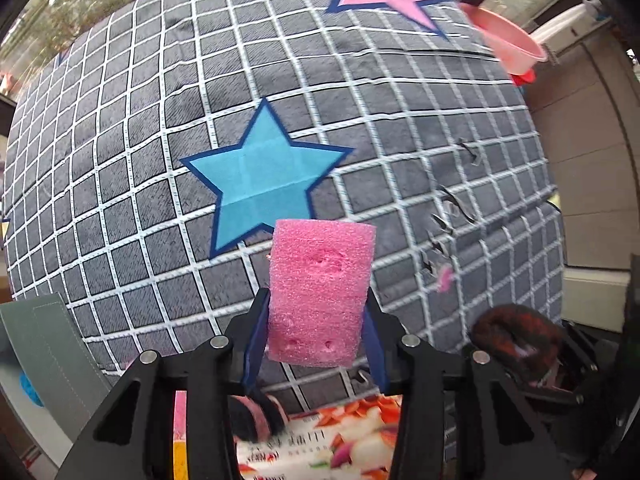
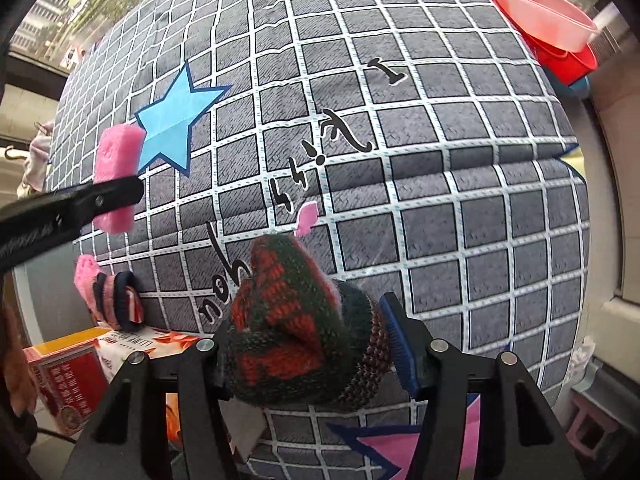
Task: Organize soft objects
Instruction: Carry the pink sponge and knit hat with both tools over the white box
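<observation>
My left gripper [image 1: 316, 320] is shut on a pink foam block [image 1: 320, 288] and holds it upright above the grey checked bedcover [image 1: 120, 160]. The block and that gripper also show in the right wrist view [image 2: 116, 176] at the left. My right gripper [image 2: 308, 344] is shut on a red and green knitted sock [image 2: 296, 320], bunched between the fingers. The sock shows dimly in the left wrist view [image 1: 516, 332] at the lower right. A pink, navy and striped rolled sock [image 2: 116, 300] lies at the bed's edge beside another pink foam piece [image 2: 86, 276].
A small pink scrap [image 2: 306, 218] lies on the cover. A printed box [image 2: 64, 380] sits below the bed edge at the left. Pink and red plastic basins [image 2: 548, 28] stand at the far right corner. A grey fabric bin [image 1: 52, 352] is at the left.
</observation>
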